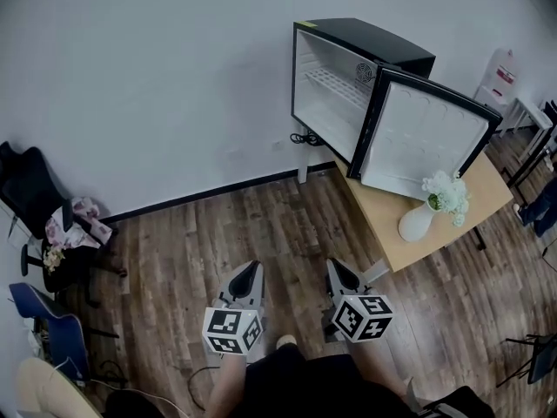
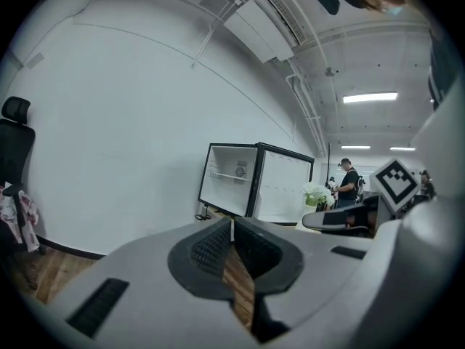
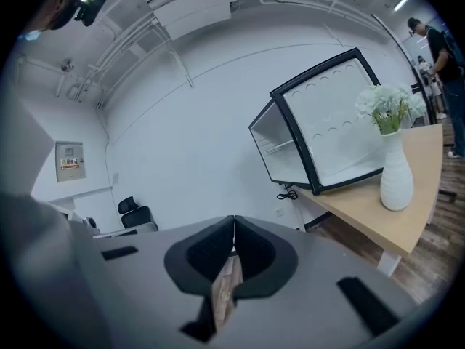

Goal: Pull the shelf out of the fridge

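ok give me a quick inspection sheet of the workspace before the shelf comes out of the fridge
surface: wooden table by the white wall, carrying the fridge and a vase.
job's things: fridge with its door swung open; white wire shelf inside.
clutter: white vase of flowers on the table, near the open door.
claws: left claw shut, empty; right claw shut, empty; both over the floor, apart from the table.
cables: black cable at the wall below the fridge.
surroundings: wooden floor; office chair with clothes at left; a person far off.
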A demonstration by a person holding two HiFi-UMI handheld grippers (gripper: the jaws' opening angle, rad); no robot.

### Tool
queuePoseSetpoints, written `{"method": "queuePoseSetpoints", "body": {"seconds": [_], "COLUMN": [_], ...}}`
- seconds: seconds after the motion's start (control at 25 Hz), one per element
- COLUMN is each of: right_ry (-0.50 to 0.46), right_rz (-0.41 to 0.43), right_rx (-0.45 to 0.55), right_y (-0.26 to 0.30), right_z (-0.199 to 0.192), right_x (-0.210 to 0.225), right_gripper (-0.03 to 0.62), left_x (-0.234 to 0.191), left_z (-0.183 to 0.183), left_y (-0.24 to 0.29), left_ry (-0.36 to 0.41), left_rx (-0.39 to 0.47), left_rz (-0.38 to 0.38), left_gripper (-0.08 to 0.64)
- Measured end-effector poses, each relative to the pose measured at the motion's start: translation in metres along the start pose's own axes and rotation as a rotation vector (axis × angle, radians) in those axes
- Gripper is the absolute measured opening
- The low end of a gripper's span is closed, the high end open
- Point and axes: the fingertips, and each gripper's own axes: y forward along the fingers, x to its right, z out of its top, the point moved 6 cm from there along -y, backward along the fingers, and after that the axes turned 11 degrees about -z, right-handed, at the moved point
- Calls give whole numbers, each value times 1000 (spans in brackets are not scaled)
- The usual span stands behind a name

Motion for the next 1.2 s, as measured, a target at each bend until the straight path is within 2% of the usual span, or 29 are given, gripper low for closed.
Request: {"method": "queuePoseSetpoints", "body": {"seconds": [0.28, 0.48, 0.88, 1.2], "right_ry": [10, 3, 14, 13], "right_rz": [-15, -15, 28, 65], "right_rx": [14, -26, -75, -77], "right_y": [31, 35, 56, 110], "right_z": [3, -7, -14, 6], "right_x": [-11, -17, -28, -29], "right_gripper": [-9, -8, -9, -9], "left_x": [-34, -41, -61, -93], "left_z": [0, -10, -9, 3], "left_y": [13, 8, 3, 40], "left_ry": [-3, -33, -54, -54], "left_rx": [-6, -14, -4, 1], "left_rz": [-13, -8, 58, 83], "left_gripper": [14, 14, 14, 14]}}
